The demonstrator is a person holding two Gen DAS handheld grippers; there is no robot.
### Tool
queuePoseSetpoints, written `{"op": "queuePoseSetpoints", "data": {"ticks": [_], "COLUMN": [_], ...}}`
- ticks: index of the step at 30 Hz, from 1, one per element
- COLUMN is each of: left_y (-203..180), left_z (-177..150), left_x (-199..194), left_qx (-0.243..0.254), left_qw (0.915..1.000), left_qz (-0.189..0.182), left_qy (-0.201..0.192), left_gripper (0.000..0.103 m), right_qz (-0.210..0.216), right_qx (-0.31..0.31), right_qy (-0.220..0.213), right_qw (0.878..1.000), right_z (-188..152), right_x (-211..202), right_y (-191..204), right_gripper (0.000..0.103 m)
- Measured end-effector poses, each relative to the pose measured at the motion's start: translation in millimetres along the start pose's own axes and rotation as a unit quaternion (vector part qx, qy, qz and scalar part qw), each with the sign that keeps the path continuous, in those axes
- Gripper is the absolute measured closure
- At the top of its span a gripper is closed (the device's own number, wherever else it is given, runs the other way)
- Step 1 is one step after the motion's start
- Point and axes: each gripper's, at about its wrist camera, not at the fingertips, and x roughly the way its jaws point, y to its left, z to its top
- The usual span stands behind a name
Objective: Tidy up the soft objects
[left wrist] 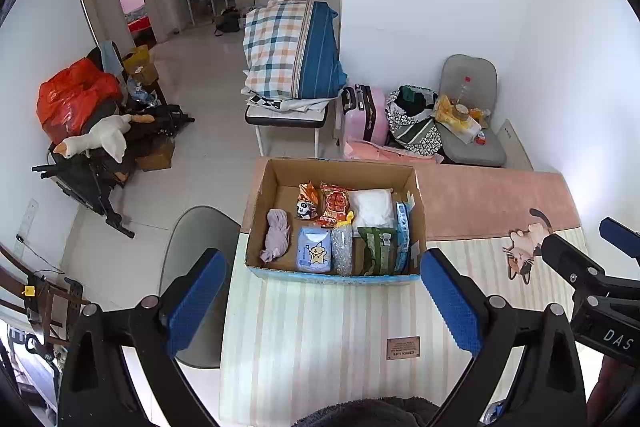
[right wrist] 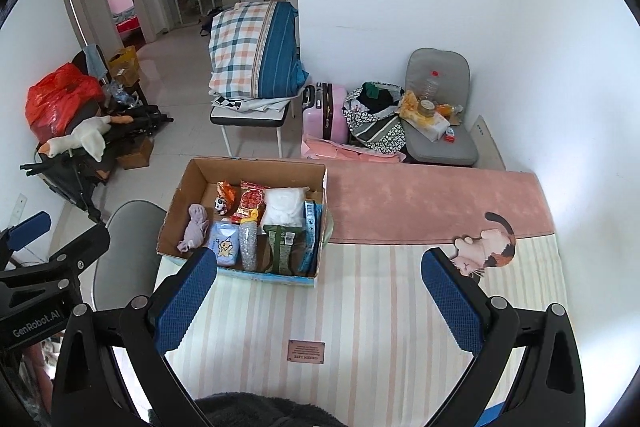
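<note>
An open cardboard box (left wrist: 262,203) (right wrist: 180,203) stands on the striped table mat (left wrist: 320,327). Inside lie a lilac cloth (left wrist: 277,235) (right wrist: 195,227), a blue tissue pack (left wrist: 315,253) (right wrist: 224,247), a white soft bag (left wrist: 374,207) (right wrist: 284,205), a red snack bag (left wrist: 336,203) and a green packet (left wrist: 376,247). My left gripper (left wrist: 320,291) hangs open in front of the box, holding nothing. My right gripper (right wrist: 320,287) is open and empty over the mat, to the right of the box. A dark fuzzy thing (left wrist: 368,413) (right wrist: 256,409) shows at the bottom edge.
A grey chair (left wrist: 200,239) stands at the table's left side. Beyond the table are a bench with a plaid quilt (left wrist: 292,51), a pink suitcase (left wrist: 366,115) and a cluttered grey seat (left wrist: 472,131). A goose plush (left wrist: 100,139) lies on gear at the left wall.
</note>
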Motion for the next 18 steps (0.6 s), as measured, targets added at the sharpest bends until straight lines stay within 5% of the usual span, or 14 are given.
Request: {"op": "queuePoseSetpoints", "data": {"ticks": [18], "left_y": [0.3], "left_z": [-6.3], "left_x": [3.7], "left_qx": [-0.003], "left_qw": [1.0000], "left_qz": [-0.003], "left_qy": [0.001], "left_gripper": [0.003], "right_qz": [-0.008], "right_qx": [0.005], "right_qy": [-0.001], "right_qw": [1.000], "right_z": [-2.6], "right_x": [1.4], "right_y": [-2.9], "right_gripper": [0.000]}}
